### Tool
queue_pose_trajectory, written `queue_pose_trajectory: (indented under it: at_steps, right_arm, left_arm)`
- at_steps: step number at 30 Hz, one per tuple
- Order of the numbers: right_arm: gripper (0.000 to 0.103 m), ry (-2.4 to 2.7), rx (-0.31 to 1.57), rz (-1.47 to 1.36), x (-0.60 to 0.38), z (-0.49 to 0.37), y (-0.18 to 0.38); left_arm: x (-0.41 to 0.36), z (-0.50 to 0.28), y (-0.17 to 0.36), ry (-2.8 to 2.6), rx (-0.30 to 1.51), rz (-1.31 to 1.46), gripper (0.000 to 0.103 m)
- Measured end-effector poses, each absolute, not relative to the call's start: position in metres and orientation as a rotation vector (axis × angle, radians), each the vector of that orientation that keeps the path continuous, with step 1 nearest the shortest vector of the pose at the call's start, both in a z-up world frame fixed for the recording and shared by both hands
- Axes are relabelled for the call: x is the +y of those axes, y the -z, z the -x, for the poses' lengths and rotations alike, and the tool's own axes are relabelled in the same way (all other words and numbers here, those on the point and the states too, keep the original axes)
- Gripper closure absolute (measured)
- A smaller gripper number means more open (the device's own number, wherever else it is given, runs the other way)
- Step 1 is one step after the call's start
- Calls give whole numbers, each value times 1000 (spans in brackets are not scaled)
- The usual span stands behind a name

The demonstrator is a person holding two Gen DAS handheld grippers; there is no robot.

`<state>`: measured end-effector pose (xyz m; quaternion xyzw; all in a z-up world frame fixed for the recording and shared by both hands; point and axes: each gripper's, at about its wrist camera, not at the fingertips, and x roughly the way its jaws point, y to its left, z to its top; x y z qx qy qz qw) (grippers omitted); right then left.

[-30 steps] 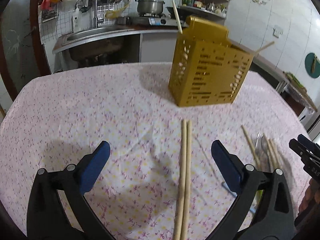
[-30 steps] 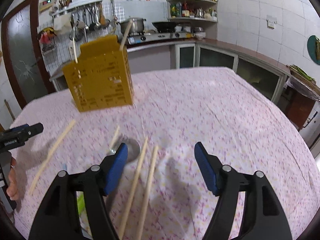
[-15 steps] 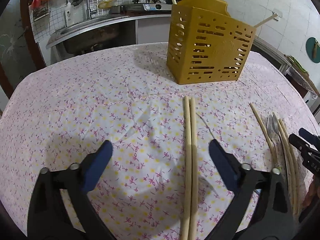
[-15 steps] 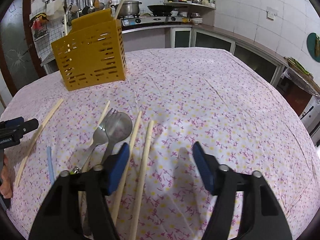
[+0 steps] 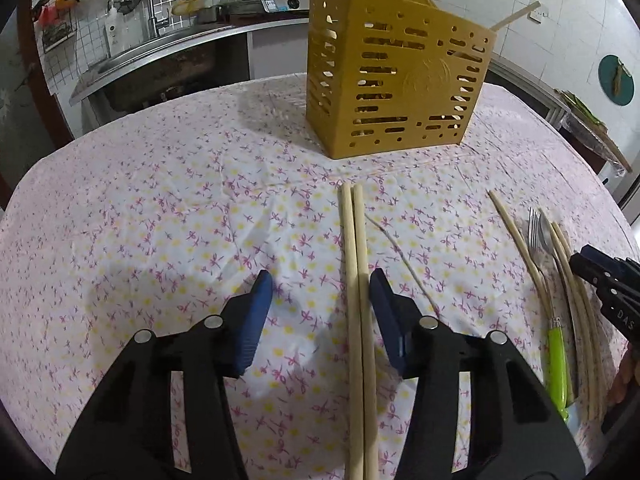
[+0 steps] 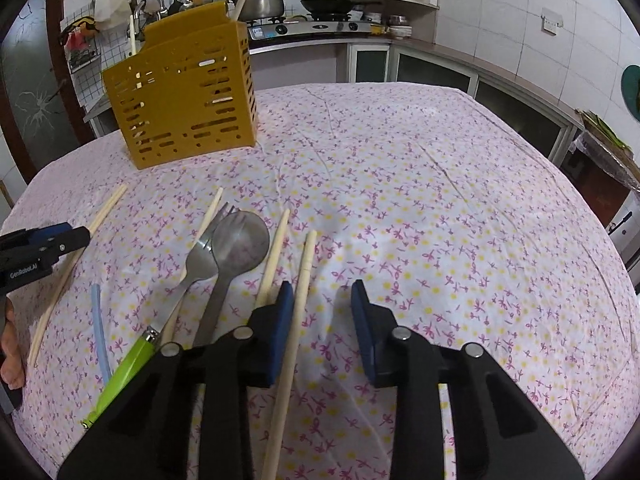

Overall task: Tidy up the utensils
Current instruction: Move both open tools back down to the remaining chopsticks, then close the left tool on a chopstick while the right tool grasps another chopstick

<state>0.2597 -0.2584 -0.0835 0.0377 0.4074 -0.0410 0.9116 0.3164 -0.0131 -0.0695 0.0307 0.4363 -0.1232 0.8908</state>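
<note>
Two wooden chopsticks [image 5: 356, 280] lie side by side on the flowered tablecloth. My left gripper [image 5: 320, 300] straddles them with its jaws closing; the pair lies by the right pad, and the left pad [image 5: 258, 308] is still apart. My right gripper [image 6: 322, 312] is also closing, with one chopstick [image 6: 304, 276] between its jaws beside the left pad. Its neighbour chopstick [image 6: 274, 260] runs outside that finger. A fork [image 6: 196, 264] with a green handle and a spoon [image 6: 240, 240] lie to the left. The yellow slotted holder [image 5: 396, 80] stands behind with chopsticks in it.
A single chopstick [image 6: 210, 216] lies partly under the fork, and a pale blue straw [image 6: 98, 320] lies further left. The left gripper's tip [image 6: 40, 248] shows at the right view's left edge. Kitchen counters, a sink and a stove ring the table.
Both grippers have sunk towards the table and their jaws have narrowed markedly. The left now brackets the chopstick pair closely; the right has drawn in around one chopstick.
</note>
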Motion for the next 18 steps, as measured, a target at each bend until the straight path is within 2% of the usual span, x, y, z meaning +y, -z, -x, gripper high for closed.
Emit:
queue_pose_trajectory:
  at_steps: [4,6,11,14,18]
  right_arm:
    - [75,79,849,-72,-257,-262,85]
    - [76,80,853,-71,-256,-262,85]
    - [76,80,854,-76,-255,-263,87]
    - [76,81,856,-73,-254,-263,88]
    - [76,83,859,-70,-254,-263,89]
  left_arm:
    - [-17,-323,70,272,923,-64,65]
    - [-14,-324,69,281,929,-41,74]
    - [-3,-320,63,284,923,9,83]
    - [0,-319,64,282,937,24,91]
    - [-5,-318,64,279,932,-4,92]
